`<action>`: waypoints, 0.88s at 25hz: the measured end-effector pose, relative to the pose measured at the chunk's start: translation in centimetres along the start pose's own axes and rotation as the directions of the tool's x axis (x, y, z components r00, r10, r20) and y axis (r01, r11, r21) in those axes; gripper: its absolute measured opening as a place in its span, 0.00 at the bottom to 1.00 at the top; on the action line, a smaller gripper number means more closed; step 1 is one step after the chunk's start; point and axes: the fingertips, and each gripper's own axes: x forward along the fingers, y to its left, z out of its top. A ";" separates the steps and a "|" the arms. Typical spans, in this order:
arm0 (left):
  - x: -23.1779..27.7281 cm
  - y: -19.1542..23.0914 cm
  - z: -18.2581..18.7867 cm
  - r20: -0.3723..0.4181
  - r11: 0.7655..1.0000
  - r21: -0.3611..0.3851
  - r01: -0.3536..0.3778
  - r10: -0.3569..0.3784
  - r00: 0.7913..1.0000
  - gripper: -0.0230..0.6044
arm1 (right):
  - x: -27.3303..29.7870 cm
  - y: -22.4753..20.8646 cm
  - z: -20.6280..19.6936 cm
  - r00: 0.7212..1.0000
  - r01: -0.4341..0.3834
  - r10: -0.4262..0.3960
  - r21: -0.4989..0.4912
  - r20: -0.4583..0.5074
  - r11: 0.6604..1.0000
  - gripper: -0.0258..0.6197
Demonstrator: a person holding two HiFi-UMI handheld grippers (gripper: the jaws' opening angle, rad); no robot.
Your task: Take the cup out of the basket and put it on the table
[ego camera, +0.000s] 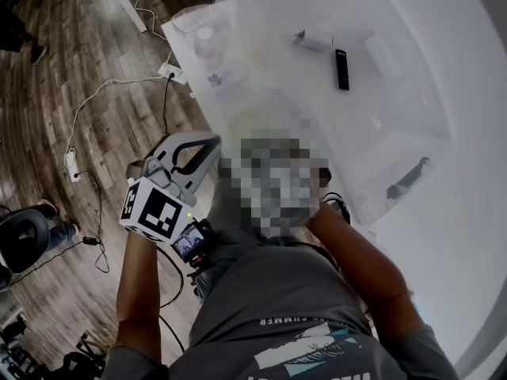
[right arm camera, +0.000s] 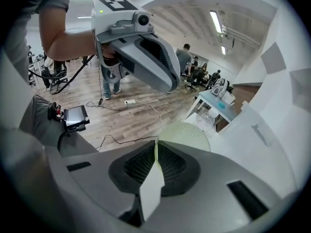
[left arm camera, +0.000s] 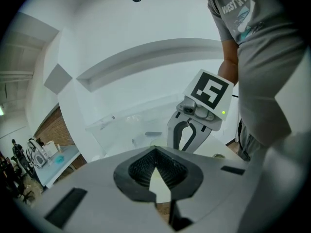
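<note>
The left grey handheld tool [ego camera: 210, 142] and the right tool [right arm camera: 156, 144] hang clenched and empty by the person's waist, seemingly poised to reach the pale green perforated round basket [right arm camera: 192, 136] on the glossy white counter [ego camera: 269, 62]; the cup itself cannot be made out.

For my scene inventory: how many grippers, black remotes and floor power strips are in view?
grippers: 2, left gripper and right gripper
black remote: 1
power strips on the floor: 2
Total: 5

Grey printed T-shirt [ego camera: 277, 307]; grey tongs [ego camera: 210, 144], marker cubes [ego camera: 154, 210]
</note>
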 end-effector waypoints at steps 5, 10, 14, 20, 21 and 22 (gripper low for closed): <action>0.3 -0.3 -1.4 -0.009 0.999 -0.032 0.011 -0.011 1.000 0.05 | 2.2 1.0 -1.6 0.998 -0.049 0.050 0.025 -0.036 0.999 0.09; 0.7 -0.6 -2.4 -0.021 0.999 -0.049 0.019 -0.020 1.000 0.05 | 3.9 1.9 -3.4 0.993 -0.087 0.090 0.042 -0.073 0.995 0.09; 0.9 -0.9 -3.1 -0.023 0.998 -0.063 0.024 -0.026 0.999 0.05 | 5.1 2.5 -4.8 0.988 -0.110 0.116 0.057 -0.106 0.992 0.09; 1.2 -1.2 -3.6 -0.022 0.996 -0.081 0.034 -0.036 0.999 0.05 | 6.3 3.1 -6.4 0.978 -0.139 0.150 0.084 -0.143 0.987 0.09; 1.3 -1.3 -3.7 -0.022 0.996 -0.083 0.036 -0.038 0.999 0.05 | 6.5 3.2 -6.6 0.977 -0.144 0.156 0.088 -0.149 0.986 0.09; 1.3 -1.3 -3.8 -0.022 0.996 -0.084 0.038 -0.040 0.999 0.05 | 6.7 3.3 -6.8 0.975 -0.149 0.162 0.092 -0.155 0.985 0.09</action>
